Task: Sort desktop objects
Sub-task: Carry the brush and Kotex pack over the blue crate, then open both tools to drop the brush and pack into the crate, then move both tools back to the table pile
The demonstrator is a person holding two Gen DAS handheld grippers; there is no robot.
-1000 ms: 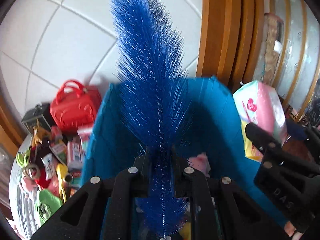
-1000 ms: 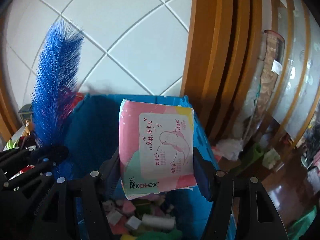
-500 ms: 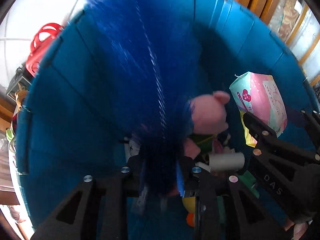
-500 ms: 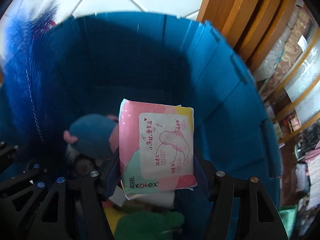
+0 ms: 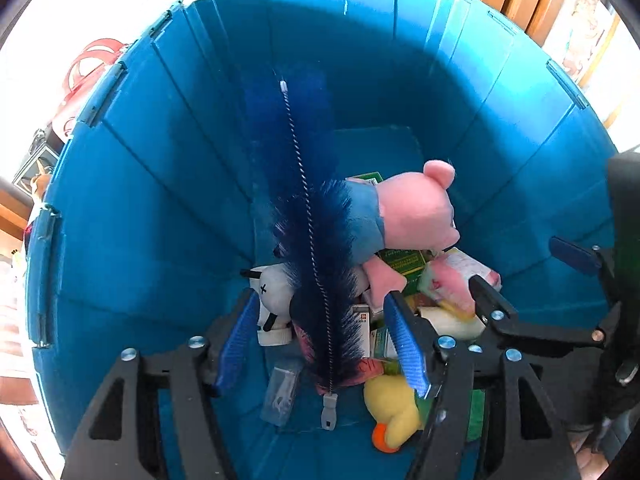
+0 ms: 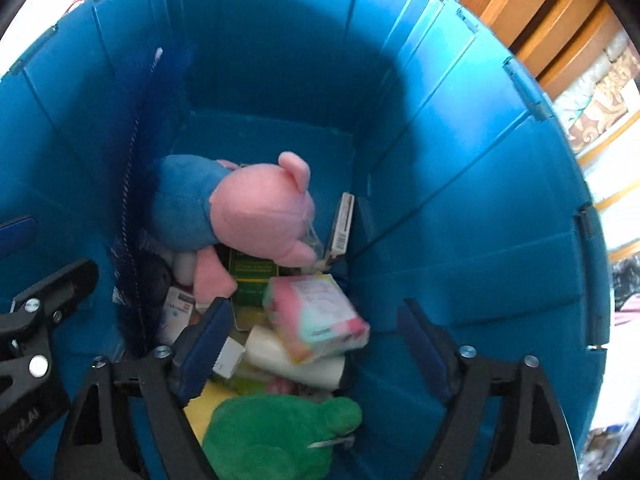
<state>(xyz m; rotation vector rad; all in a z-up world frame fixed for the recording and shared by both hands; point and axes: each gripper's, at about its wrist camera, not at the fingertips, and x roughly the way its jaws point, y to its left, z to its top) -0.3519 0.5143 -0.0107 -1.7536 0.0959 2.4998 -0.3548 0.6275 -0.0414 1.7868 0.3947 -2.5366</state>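
Both grippers point down into a deep blue bin [image 5: 160, 200]. The blue bottle brush [image 5: 316, 260] lies loose in it, with its tip leaning on the far wall. It runs between the fingers of my left gripper [image 5: 320, 344], whose jaws are opening, and the pads stand clear of it. The pink pack of pads [image 6: 316, 320] rests on the pile in the bin [image 6: 460, 240], just beyond my right gripper [image 6: 314, 344]. That gripper's jaws are opening too, with nothing pressed between them. In the right wrist view the brush [image 6: 128, 184] stands at the left wall.
The bin holds a pink plush pig [image 5: 412, 212], a yellow duck [image 5: 392, 404], a white plush [image 5: 276, 296], a green plush [image 6: 272, 436], a white bottle [image 6: 296, 364] and small boxes. A red bag [image 5: 92, 56] sits outside at left, and a wooden door frame [image 6: 540, 20] is at right.
Both grippers dropped from above the rim into the bin. The left let go of the brush and the right let go of the pink pack, and both items now lie in the bin.
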